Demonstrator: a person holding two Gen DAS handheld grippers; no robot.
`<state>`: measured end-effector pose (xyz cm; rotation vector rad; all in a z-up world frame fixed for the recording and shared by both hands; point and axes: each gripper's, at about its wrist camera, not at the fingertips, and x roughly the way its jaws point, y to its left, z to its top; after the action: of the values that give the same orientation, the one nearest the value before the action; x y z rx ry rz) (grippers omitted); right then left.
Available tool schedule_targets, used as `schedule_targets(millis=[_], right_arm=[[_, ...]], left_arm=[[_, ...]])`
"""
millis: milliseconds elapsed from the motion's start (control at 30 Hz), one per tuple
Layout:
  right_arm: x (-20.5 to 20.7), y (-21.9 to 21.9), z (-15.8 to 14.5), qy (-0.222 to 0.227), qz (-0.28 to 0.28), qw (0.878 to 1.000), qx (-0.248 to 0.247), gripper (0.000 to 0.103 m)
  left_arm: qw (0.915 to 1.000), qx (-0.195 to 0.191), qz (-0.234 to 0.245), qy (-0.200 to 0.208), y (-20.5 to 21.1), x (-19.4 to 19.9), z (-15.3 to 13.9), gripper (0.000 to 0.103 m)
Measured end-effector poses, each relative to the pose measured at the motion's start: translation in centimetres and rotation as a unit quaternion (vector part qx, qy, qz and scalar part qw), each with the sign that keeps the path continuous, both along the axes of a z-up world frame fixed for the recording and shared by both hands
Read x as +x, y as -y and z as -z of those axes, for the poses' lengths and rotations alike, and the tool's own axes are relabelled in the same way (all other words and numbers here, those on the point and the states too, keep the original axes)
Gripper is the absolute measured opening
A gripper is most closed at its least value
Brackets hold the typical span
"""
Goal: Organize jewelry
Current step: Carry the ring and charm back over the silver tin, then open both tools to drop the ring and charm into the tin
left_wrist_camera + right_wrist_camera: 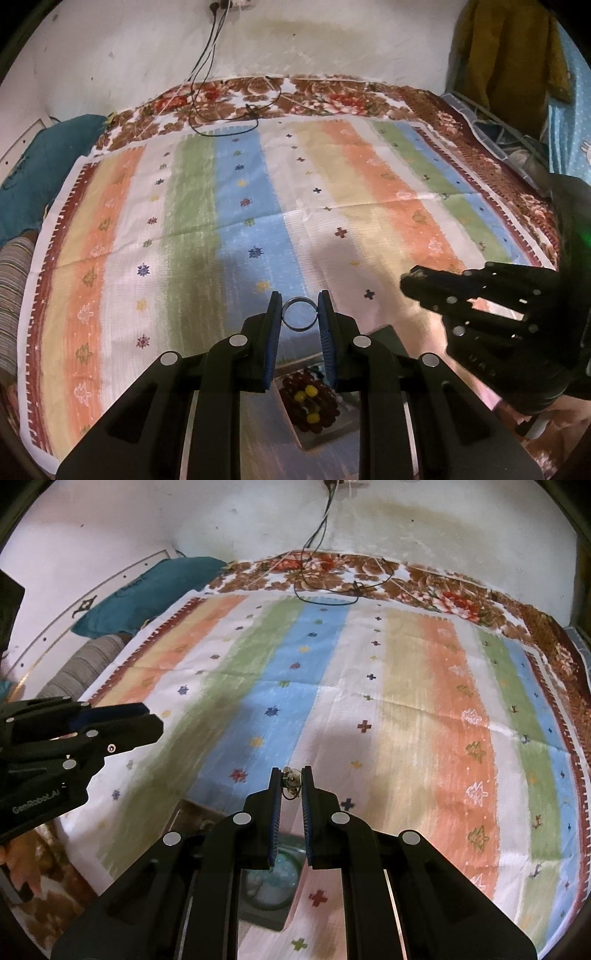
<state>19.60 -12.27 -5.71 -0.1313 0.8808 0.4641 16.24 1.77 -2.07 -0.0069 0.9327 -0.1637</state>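
Note:
My left gripper (299, 308) is shut on a plain silver ring (300, 314), held upright between the blue pads above the striped cloth. Under it lies a tray (314, 430) holding a dark red beaded piece (310, 400) with yellow beads. My right gripper (291, 781) is shut on a small metal earring (291, 782) with a thin hook. Below it sits a box (258, 912) with a pale round item (275, 878) inside. The right gripper shows in the left wrist view (413, 282); the left gripper shows in the right wrist view (151, 720).
A striped cloth (258, 206) covers a floral blanket (332, 96) on the bed. Black cables (207, 74) hang from a wall socket onto the far edge. A teal pillow (40, 162) and a striped cushion (11, 288) lie at the left. Clothes (509, 55) hang at the right.

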Motion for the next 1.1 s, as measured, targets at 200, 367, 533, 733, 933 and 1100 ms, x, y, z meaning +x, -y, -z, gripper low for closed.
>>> schedule_targets(millis=[200,367,533,733,933,1100], right_arm=[[-1.1,0.3,-0.1,-0.002,0.001,1.000,0.012,0.011],[-2.0,0.3,-0.3,-0.003,-0.004,1.000,0.019,0.011],[-2.8,0.4,-0.4,0.004,0.002,1.000,0.018,0.011],[-3.8,0.1,0.0,-0.008,-0.009,1.000,0.017,0.011],[-4.5,-0.2,0.1,-0.011,-0.017,1.000,0.019,0.012],[-4.5,-0.3,0.3,-0.017,-0.021,0.999,0.023,0.012]], left_arm=[[0.9999,-0.003,0.009,0.005,0.6,-1.3,-0.3,0.019],[0.9999,-0.011,0.006,0.008,0.5,-2.2,-0.5,0.019],[0.9999,-0.010,0.003,0.011,0.6,-2.9,-0.6,0.019],[0.9999,-0.012,0.005,0.009,0.7,-3.8,-0.4,0.019],[0.9999,-0.014,0.003,0.009,0.8,-4.3,-0.4,0.019],[0.9999,-0.013,0.002,0.008,0.8,-4.4,-0.3,0.019]])
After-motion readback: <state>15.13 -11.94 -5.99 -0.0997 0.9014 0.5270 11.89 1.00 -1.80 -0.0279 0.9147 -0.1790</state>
